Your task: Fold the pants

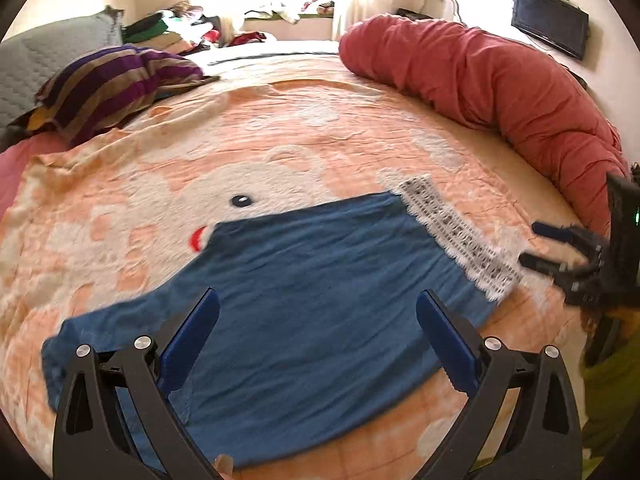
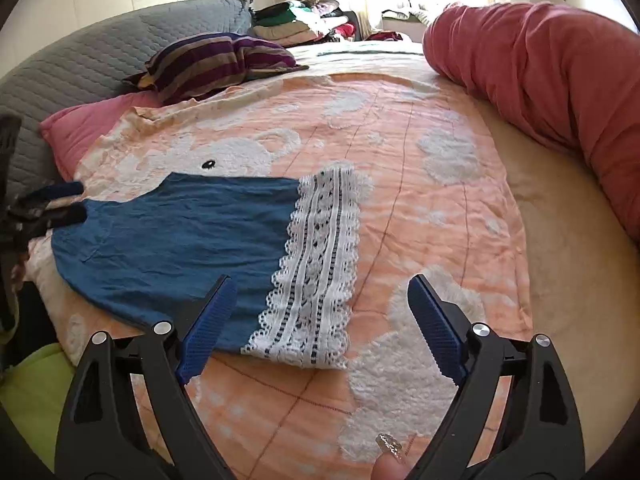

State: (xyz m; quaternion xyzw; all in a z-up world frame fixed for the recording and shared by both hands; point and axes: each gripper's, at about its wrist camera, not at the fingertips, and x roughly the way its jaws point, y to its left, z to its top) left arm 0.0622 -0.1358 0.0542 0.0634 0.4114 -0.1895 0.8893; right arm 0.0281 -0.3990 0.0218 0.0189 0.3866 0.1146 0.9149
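Observation:
Blue pants with a white lace hem lie flat on the peach bear-print blanket. My left gripper is open above the waist end of the pants, holding nothing. My right gripper is open above the lace hem at the near edge of the pants, holding nothing. The right gripper also shows in the left wrist view at the far right beside the hem. The left gripper shows in the right wrist view at the left end of the pants.
A long red rolled duvet lies along the right side of the bed. A striped cushion and a pink pillow sit at the head, by a grey quilted headboard. Piled clothes lie beyond.

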